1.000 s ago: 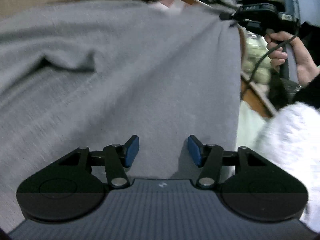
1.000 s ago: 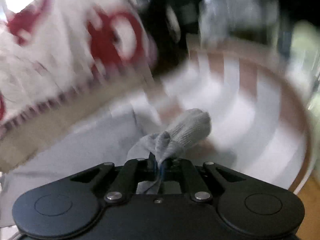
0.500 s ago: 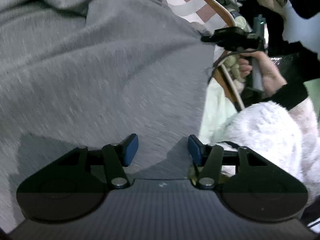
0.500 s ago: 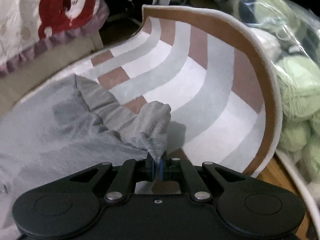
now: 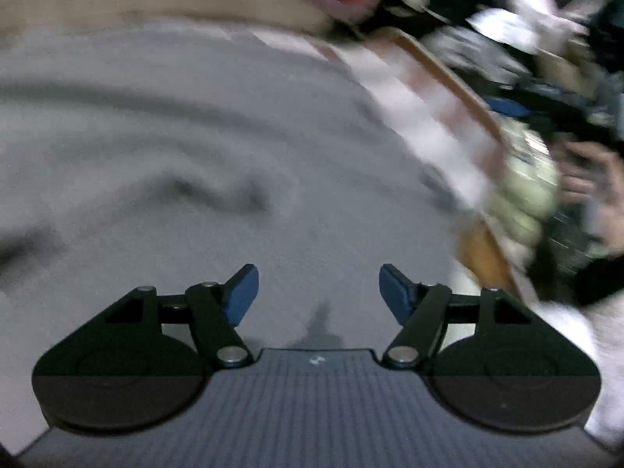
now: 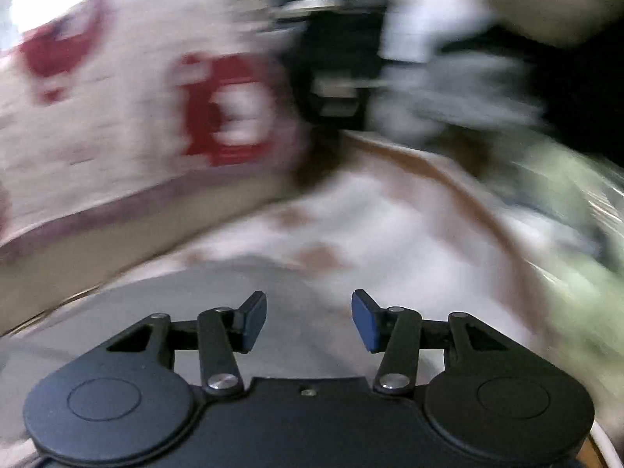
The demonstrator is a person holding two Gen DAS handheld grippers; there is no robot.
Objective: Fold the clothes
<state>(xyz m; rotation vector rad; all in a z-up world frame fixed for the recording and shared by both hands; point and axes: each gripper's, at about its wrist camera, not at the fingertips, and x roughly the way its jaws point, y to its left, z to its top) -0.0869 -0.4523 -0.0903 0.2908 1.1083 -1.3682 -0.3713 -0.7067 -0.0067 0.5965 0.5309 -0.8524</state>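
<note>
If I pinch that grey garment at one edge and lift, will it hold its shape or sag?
The grey garment will probably sag: soft creases run across it, so it looks floppy. It looks like knit, so the pads should not slip. It lies spread over the striped rug, so dragging it may bunch it.

Striped rug (image 6: 409, 234), red-printed white blanket (image 6: 136, 124), bagged pale green yarn (image 5: 526, 195)

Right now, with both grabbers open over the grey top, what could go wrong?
1. The right gripper has just been opening and nothing sits between its pads, so the let-go corner of the grey garment may slump out of its fold.
2. The garment shows wrinkles that could get pressed in.
3. The left gripper has opened wider too; both views are blurred, so a rushed regrasp might miss.
</note>
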